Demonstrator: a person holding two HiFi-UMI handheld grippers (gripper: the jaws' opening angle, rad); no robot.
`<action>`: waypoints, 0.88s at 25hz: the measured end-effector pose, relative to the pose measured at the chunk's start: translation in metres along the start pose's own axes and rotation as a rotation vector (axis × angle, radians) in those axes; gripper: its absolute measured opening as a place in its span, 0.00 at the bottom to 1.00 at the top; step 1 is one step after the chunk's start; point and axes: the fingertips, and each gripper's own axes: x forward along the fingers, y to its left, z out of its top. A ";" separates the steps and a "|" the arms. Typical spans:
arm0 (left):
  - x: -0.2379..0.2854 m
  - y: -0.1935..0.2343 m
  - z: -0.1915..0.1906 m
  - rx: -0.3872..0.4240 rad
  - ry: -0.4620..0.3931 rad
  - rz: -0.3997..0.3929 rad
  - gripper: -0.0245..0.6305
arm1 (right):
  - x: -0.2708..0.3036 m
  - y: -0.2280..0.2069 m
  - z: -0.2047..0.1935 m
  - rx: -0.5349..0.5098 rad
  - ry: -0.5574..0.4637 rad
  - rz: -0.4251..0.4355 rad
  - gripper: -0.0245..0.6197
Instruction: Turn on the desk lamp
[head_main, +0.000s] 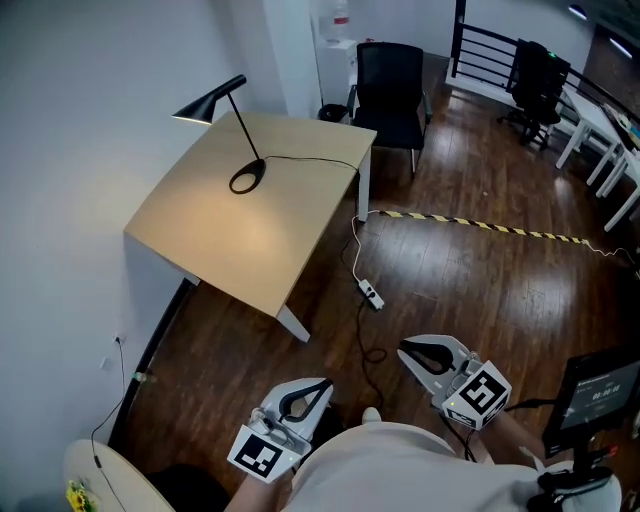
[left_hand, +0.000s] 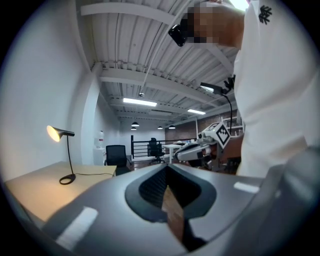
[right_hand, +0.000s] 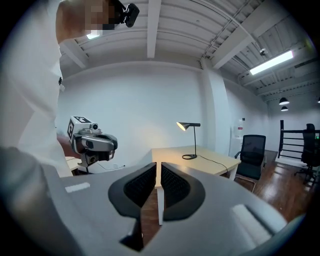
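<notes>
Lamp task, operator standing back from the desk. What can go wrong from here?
1. The desk lamp already looks lit: its shade glows in the left gripper view and light pools on the desk. Toggling it may switch it off.
2. A power strip and cable lie on the floor toward the desk: trip or snag risk.
3. The lamp's stem is thin on a ring base; a hard push from the shut left tongs or right tongs might tip it.

The left gripper (head_main: 318, 387) and the right gripper (head_main: 408, 350) are both held low and side by side, well short of the counter (head_main: 250, 215), with their marker cubes toward the person. The left jaws meet tip to tip with nothing between them. The right jaws point toward the counter and are drawn to a thin slit, also empty.
</notes>
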 end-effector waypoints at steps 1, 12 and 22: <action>-0.001 -0.015 0.004 0.010 0.007 0.005 0.06 | -0.014 0.004 0.001 -0.001 -0.005 0.005 0.07; 0.010 -0.042 -0.005 0.014 0.057 -0.014 0.06 | -0.037 0.012 0.019 0.011 -0.040 0.020 0.08; 0.022 -0.044 -0.014 -0.003 0.068 -0.035 0.06 | -0.044 0.007 0.007 -0.016 -0.020 0.002 0.08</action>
